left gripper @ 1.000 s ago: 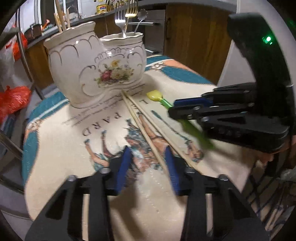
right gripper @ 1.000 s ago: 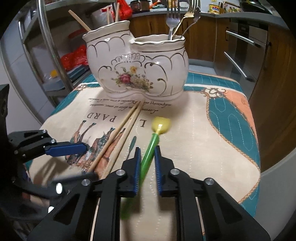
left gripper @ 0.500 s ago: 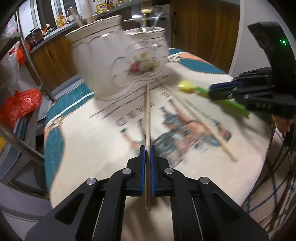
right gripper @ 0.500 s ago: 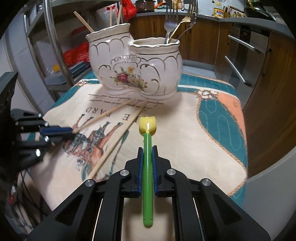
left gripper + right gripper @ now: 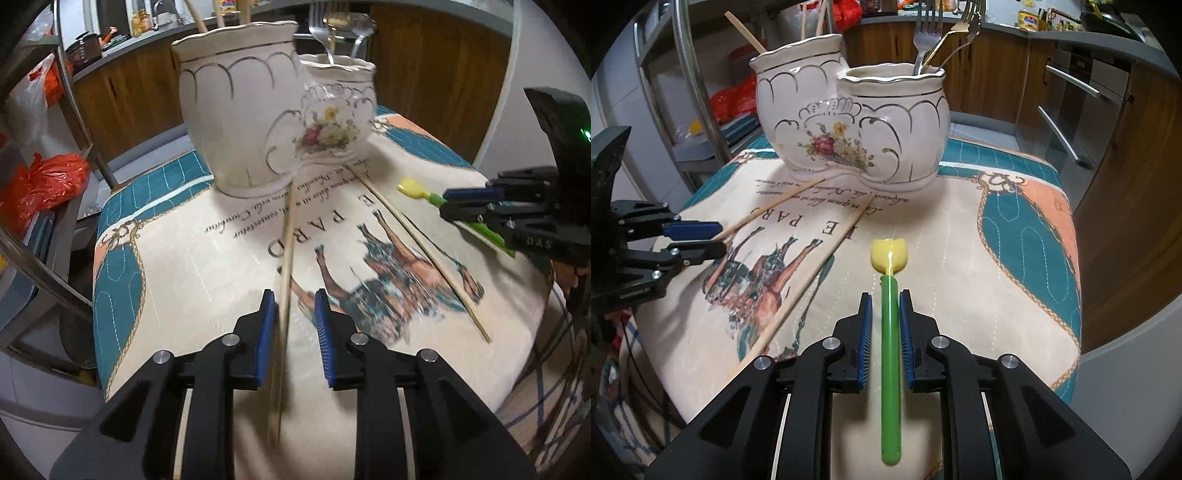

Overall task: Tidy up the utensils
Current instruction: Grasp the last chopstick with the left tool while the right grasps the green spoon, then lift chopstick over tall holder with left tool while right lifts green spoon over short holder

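A white double ceramic holder (image 5: 273,122) (image 5: 849,125) stands at the far side of the printed cloth; one cup holds chopsticks, the other forks. My left gripper (image 5: 291,314) is open, its jaws apart around one chopstick (image 5: 286,251) that lies between them. A second chopstick (image 5: 424,254) (image 5: 809,273) lies loose on the cloth. My right gripper (image 5: 884,314) has its jaws slightly apart around the green handle of a yellow tulip-shaped utensil (image 5: 888,258), with small gaps on both sides.
The cloth-covered table (image 5: 1015,229) drops off at the right and near edges. A metal rack (image 5: 74,122) with orange bags (image 5: 40,184) stands to the left. Wooden kitchen cabinets (image 5: 997,74) are behind.
Both grippers were shut on their utensils half a second ago; both have now opened. The left gripper's chopstick and the green utensil now lie between parted jaws.
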